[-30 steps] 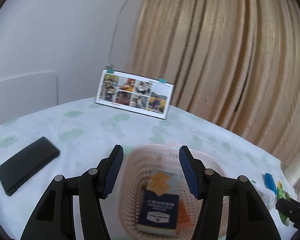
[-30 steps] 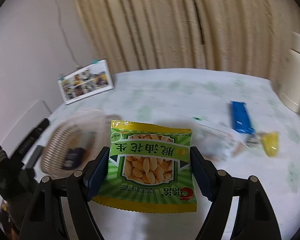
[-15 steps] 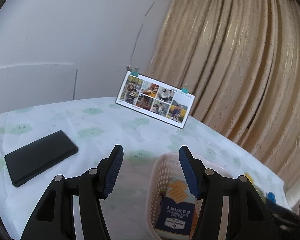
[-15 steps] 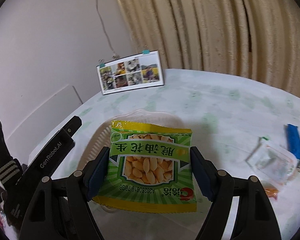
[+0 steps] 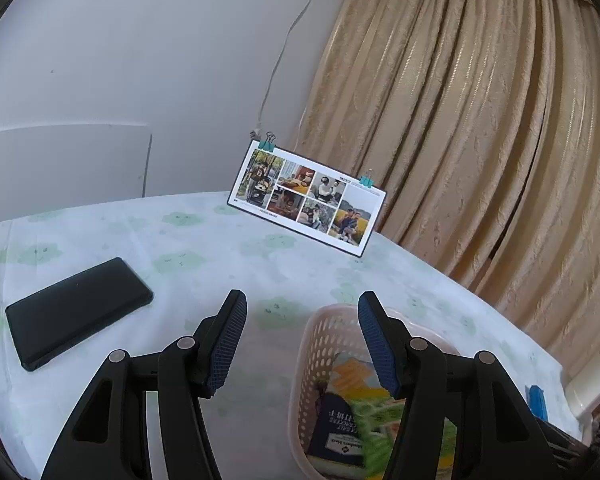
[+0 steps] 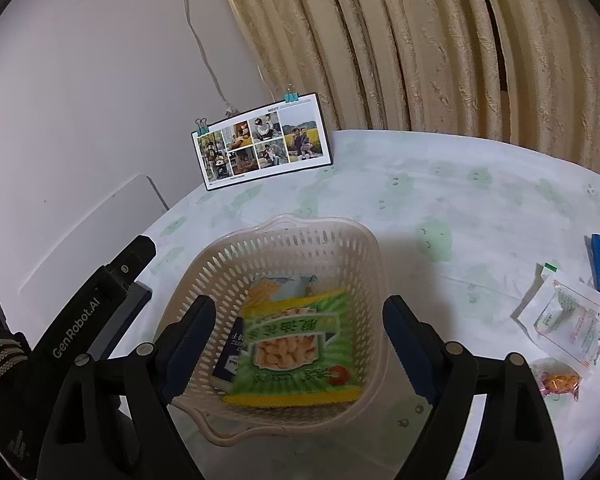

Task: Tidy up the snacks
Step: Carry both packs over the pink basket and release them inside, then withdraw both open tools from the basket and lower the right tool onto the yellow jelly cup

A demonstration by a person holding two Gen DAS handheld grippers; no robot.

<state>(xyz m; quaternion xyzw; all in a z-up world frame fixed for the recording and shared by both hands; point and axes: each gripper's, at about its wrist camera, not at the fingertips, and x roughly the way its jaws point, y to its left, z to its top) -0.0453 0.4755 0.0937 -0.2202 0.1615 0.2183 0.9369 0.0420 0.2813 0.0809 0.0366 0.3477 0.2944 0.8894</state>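
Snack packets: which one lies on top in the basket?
The green peanut bag, in the basket; it overlaps the dark blue packet and the pale cracker packet.

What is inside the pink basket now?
In the basket a green peanut bag lies on top. Under it a dark blue packet and a pale cracker packet show partly; anything below is covered.

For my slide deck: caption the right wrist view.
Right gripper, jaws open, above the basket holding the green peanut bag.
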